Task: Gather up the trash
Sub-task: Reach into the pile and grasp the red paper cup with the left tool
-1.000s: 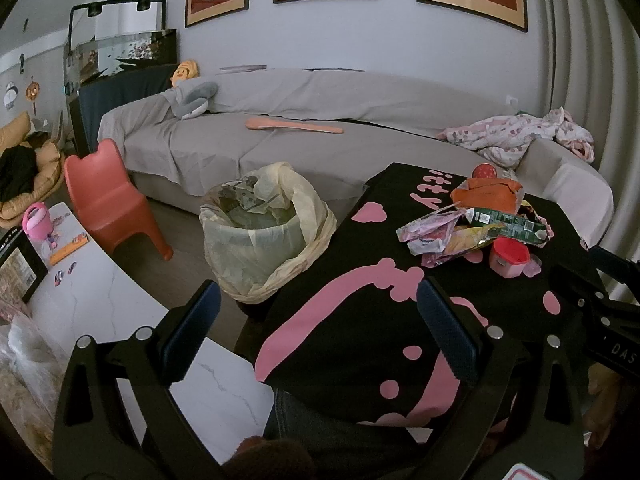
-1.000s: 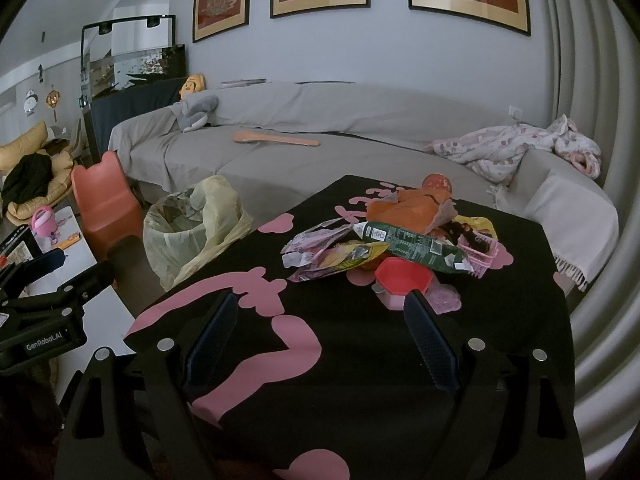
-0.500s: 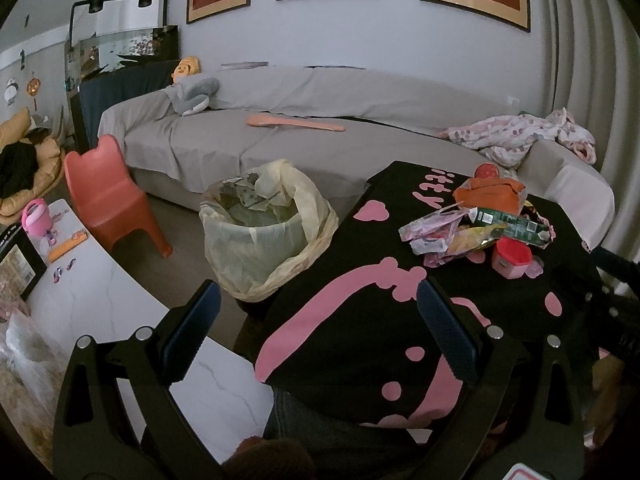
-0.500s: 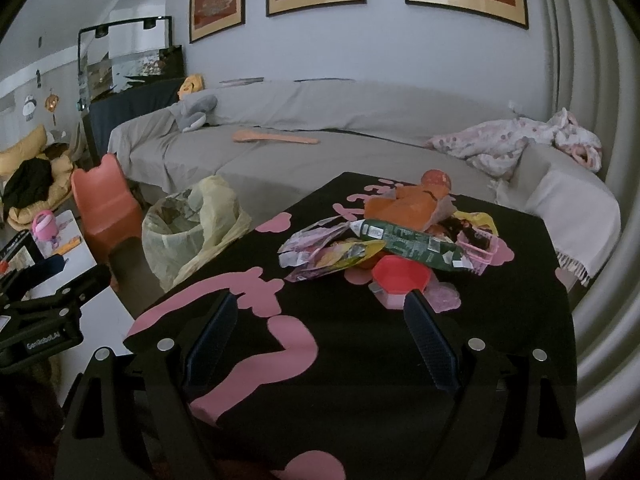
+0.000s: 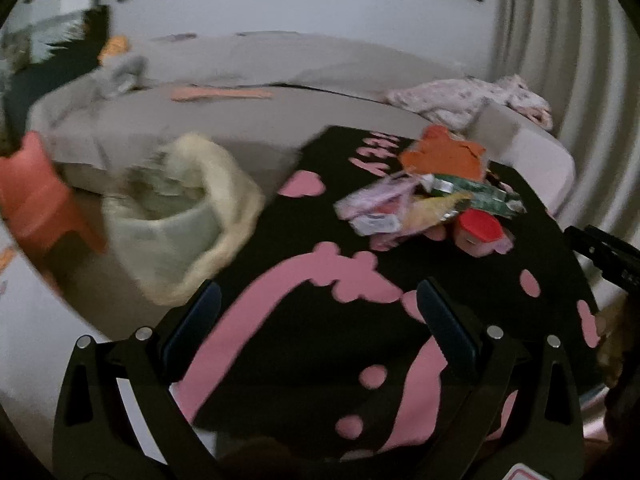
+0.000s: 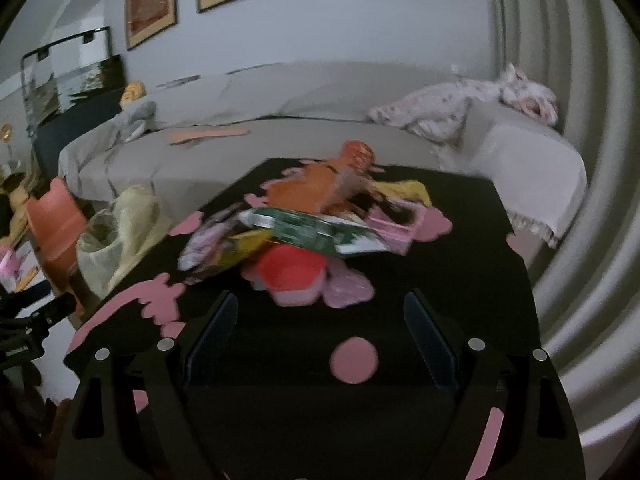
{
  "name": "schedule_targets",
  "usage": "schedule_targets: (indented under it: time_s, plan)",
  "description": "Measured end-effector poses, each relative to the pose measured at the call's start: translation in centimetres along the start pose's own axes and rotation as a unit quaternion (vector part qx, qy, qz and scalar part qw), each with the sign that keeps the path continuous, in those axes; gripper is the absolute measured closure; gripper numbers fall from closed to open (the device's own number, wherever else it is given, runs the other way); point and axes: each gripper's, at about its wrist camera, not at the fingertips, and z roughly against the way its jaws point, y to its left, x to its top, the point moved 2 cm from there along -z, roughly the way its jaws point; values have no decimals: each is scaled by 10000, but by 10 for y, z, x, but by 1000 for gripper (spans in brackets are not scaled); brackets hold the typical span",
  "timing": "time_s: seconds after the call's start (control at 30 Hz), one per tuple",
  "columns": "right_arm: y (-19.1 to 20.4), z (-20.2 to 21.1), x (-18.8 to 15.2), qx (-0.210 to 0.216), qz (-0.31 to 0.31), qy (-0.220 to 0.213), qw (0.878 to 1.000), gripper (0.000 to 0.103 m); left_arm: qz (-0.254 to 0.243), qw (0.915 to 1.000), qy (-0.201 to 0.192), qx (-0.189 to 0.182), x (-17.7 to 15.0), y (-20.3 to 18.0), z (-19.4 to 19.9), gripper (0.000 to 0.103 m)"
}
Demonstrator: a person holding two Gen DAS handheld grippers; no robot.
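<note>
**Both claws apart, trash heaped on the black cloth**

Left wrist view: the left gripper (image 5: 318, 316) has its jaws spread wide with nothing between them, above the near part of the black-and-pink tablecloth (image 5: 304, 240). The trash pile (image 5: 432, 200) lies far right on the cloth. The lined trash bin (image 5: 180, 216) stands left of the table, just beside its edge.

Right wrist view: the right gripper (image 6: 320, 326) is likewise apart and holds nothing. The trash pile (image 6: 308, 228) sits just beyond its fingertips, a red-lidded cup (image 6: 292, 272) nearest. The bin (image 6: 116, 232) is far left.
</note>
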Motion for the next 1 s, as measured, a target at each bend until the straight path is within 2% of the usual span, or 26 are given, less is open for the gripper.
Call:
schedule_targets:
  time_s: [0.13, 0.23, 0.4, 0.47, 0.57, 0.73, 0.9, 1.0]
  plan:
    - [-26, -16, 4, -184, -95, 76, 9998, 21, -87, 9996, 261, -86, 8, -7, -34, 9]
    - [-43, -26, 14, -362, -93, 54, 9993, 21, -155, 9993, 238, -258, 28, -12, -48, 9]
    - [-65, -44, 39, -602, -8, -128, 9981, 21, -469, 9942, -151, -959, 95, -40, -76, 9]
    - [-76, -54, 52, -748, -58, -184, 9970, 21, -609, 9900, -196, -1253, 125, -57, -96, 9]
    - [-97, -66, 66, -829, -282, -265, 9958, 21, -841, 9849, -166, -1502, 167, -87, -133, 9]
    - [-125, -81, 72, -1012, -456, -288, 9934, 21, -1114, 9782, 521, -1673, 221, -140, -215, 14]
    - [-143, -96, 71, -1112, -414, -273, 9926, 21, -1140, 9736, 1075, -1657, 245, -178, -283, 15]
    - [-153, -107, 73, -1029, -477, -212, 9933, 21, -1150, 9710, 1467, -1497, 249, -197, -323, 16]
